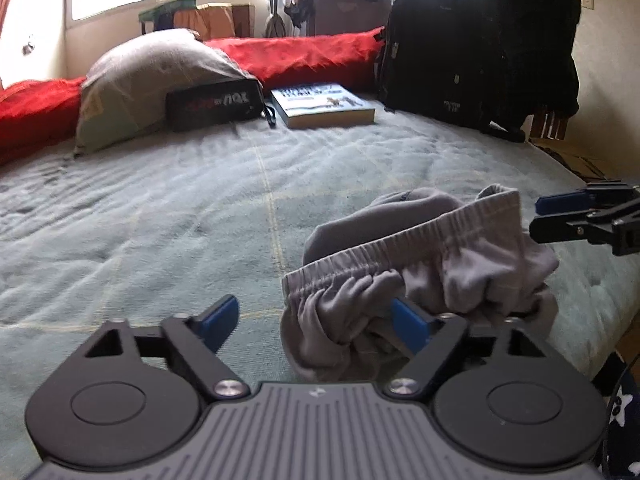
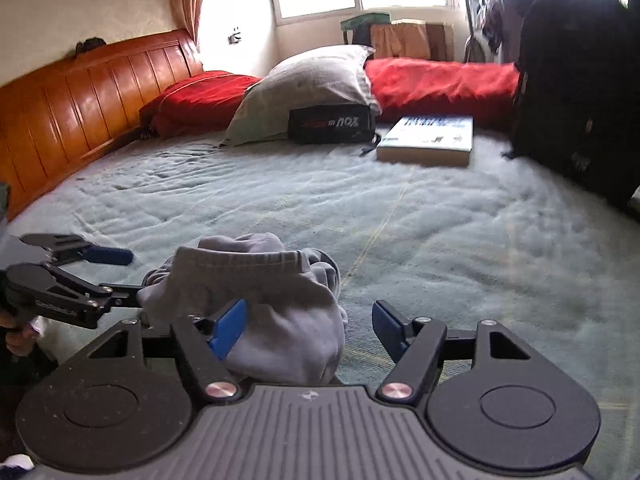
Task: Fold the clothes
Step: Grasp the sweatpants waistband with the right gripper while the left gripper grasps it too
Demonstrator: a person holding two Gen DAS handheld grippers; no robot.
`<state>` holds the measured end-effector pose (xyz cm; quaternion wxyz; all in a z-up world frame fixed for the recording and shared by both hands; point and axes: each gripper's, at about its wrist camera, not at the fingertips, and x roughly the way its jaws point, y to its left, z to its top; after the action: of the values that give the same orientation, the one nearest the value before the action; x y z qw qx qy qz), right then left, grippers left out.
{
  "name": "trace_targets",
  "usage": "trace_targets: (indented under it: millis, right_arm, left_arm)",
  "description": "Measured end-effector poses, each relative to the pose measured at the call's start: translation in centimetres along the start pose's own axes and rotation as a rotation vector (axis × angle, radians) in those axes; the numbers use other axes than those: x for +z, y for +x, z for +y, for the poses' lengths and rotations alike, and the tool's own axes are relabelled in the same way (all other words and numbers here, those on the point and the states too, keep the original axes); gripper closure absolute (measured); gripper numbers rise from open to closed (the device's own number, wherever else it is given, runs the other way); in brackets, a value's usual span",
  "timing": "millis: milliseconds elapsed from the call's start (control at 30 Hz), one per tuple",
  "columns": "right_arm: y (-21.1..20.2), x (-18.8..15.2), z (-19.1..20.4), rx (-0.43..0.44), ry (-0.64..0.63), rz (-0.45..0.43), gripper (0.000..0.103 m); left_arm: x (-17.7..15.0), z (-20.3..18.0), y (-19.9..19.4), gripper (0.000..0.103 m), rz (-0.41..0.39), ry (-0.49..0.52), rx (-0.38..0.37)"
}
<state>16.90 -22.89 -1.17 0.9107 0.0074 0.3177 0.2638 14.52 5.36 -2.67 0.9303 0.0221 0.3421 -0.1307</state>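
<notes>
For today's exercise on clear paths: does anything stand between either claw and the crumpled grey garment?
Nothing visible does. The grey garment lies right at the open left claw and open right claw; the book sits far behind.

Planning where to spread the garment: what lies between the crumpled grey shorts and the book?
Only bare blue-green bedspread lies between the grey shorts and the book, seen in both wrist views.

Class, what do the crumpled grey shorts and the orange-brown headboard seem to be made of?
Crumpled grey shorts: soft matte knit, likely cotton jersey; gathered elastic waistband, limp folds. Orange-brown headboard: apparently varnished wood; glossy highlights across grooved panels.
</notes>
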Motion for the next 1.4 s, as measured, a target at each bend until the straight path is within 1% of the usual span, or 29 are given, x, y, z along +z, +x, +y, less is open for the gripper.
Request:
trace_targets:
  millis: [67,133,167,200,233,267,300,333,400,433,467,500,633,700,767,833,900,967,1000,1067,1133,1167,1200,1267,1367,1400]
  right_arm:
    - [1.1,0.1,-0.8,0.037,0.017,0.015,0.032]
    - [2.3,0.2,-1.0,0.056,0.007,0.031,0.033]
    - [2.8,0.2,-1.1,0.067,0.003,0.038,0.036]
    - [3.1,0.3,-1.1,0.079,0.001,0.045,0.042]
    - [3.5,0.3,-1.0,0.093,-0.001,0.052,0.045]
    - [3.5,0.3,-0.9,0.11,-0.002,0.053,0.051]
    - [3.2,0.3,-0.8,0.111,-0.011,0.048,0.057]
    - [2.8,0.2,-0.6,0.112,-0.02,0.043,0.06]
    - [1.8,-0.3,-0.4,0.126,-0.034,0.043,0.074]
    - [1.1,-0.6,-0.3,0.138,-0.039,0.047,0.076]
    - [0.4,-0.9,-0.2,0.15,-0.044,0.05,0.084]
    - [-0.2,-1.3,-0.1,0.161,-0.051,0.056,0.087]
    - [-2.4,-3.5,0.8,0.207,-0.115,0.118,0.088]
    - [-3.2,-4.6,1.6,0.203,-0.162,0.148,0.088]
    - [-3.6,-4.8,1.8,0.177,-0.194,0.148,0.088]
    - [-3.7,-4.4,1.5,0.162,-0.184,0.128,0.086]
    - [-3.6,-3.8,0.9,0.16,-0.159,0.098,0.072]
    - [-3.2,-3.2,0.3,0.168,-0.133,0.071,0.067]
    - [-2.8,-3.0,0.1,0.179,-0.112,0.067,0.061]
    - [-2.0,-2.6,-0.4,0.202,-0.07,0.058,0.055]
    - [-1.2,-2.2,-0.8,0.224,-0.031,0.052,0.055]
    - [-1.0,-2.2,-0.6,0.226,-0.025,0.056,0.058]
    - [-0.8,-2.2,-0.4,0.228,-0.022,0.06,0.071]
    - [-1.5,-2.8,-0.2,0.219,-0.044,0.068,0.085]
    - [-2.5,-3.7,0.1,0.207,-0.078,0.081,0.092]
    - [-2.9,-4.0,0.2,0.203,-0.089,0.086,0.093]
  left_arm:
    - [0.0,0.4,0.9,0.025,0.02,-0.011,-0.014]
    - [-0.2,0.8,1.5,0.024,0.03,-0.023,-0.035]
    - [-0.2,1.1,1.7,0.024,0.035,-0.031,-0.042]
    - [-0.3,1.3,1.9,0.024,0.04,-0.039,-0.05]
    - [-0.3,1.5,2.1,0.024,0.044,-0.047,-0.057]
    - [-0.4,1.6,2.2,0.024,0.049,-0.051,-0.062]
    - [-0.4,1.7,2.2,0.024,0.052,-0.054,-0.067]
    - [-0.5,1.7,2.2,0.024,0.052,-0.051,-0.071]
    - [-0.6,1.6,2.0,0.025,0.055,-0.039,-0.079]
    - [-0.7,1.5,1.9,0.025,0.057,-0.025,-0.081]
    - [-0.8,1.4,1.7,0.025,0.056,-0.013,-0.082]
    - [-0.9,1.3,1.6,0.025,0.055,-0.002,-0.083]
    - [-0.9,1.2,1.1,0.026,0.045,0.024,-0.089]
    - [-0.9,1.1,0.8,0.026,0.04,0.036,-0.092]
    - [-0.9,1.0,0.5,0.026,0.035,0.049,-0.095]
    - [-1.0,0.9,0.3,0.026,0.03,0.062,-0.097]
    - [-0.9,1.1,0.2,0.026,0.027,0.061,-0.1]
    - [-0.7,1.4,0.6,0.026,0.031,0.051,-0.111]
    - [-0.7,1.5,0.8,0.026,0.034,0.045,-0.116]
    - [-0.6,1.7,1.4,0.026,0.053,0.035,-0.123]
    - [-0.7,1.7,2.0,0.026,0.064,0.029,-0.125]
    - [-0.7,1.7,2.1,0.026,0.064,0.03,-0.125]
    - [-0.7,1.6,2.2,0.026,0.065,0.031,-0.125]
    - [-0.7,1.4,2.3,0.026,0.065,0.036,-0.124]
    - [-0.8,1.0,1.8,0.026,0.05,0.068,-0.119]
    - [-0.8,1.0,1.6,0.026,0.044,0.073,-0.122]
